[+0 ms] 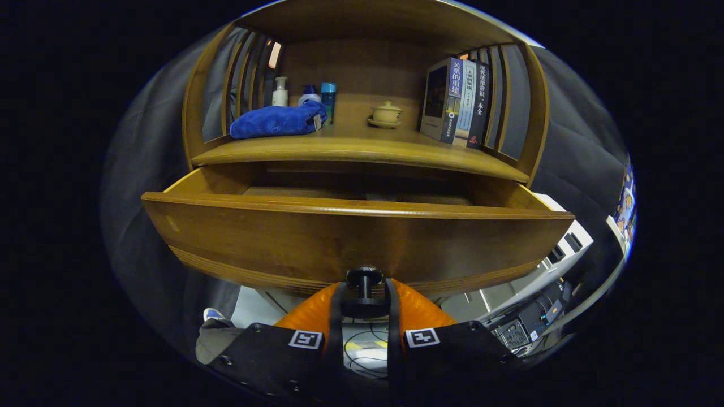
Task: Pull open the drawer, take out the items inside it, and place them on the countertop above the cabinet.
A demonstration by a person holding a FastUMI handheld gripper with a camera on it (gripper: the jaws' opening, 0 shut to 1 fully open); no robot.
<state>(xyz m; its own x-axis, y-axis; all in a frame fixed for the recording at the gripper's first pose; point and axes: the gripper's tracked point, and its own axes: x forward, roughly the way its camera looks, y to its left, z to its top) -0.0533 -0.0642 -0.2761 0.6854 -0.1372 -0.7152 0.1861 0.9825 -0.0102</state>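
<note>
We are gripping the drawer knob with the gripper: jaws are nearly closed, both fingers pressing on the knob's narrow stem, the round cap sitting just ahead of the tips. We are judging that the pinch sits on the stem so the cap cannot slip out while pulling. The drawer is standing pulled out right ahead of the jaws, its curved front panel smooth varnished wood with fine grooves along the lower edge. Its inside is lying beyond and above the jaws, dark and shallow from this angle; we cannot tell what items are in there. Beyond the drawer, the countertop is running across, same glossy wood, curved front edge. On it, off to the left of the jaws, a soft blue towel is lying rolled, with bottles upright behind it; near centre a small lidded ceramic cup on a saucer; to the right, books standing upright against the slatted side. Bare countertop is showing between towel and cup, a likely drop spot.
</note>
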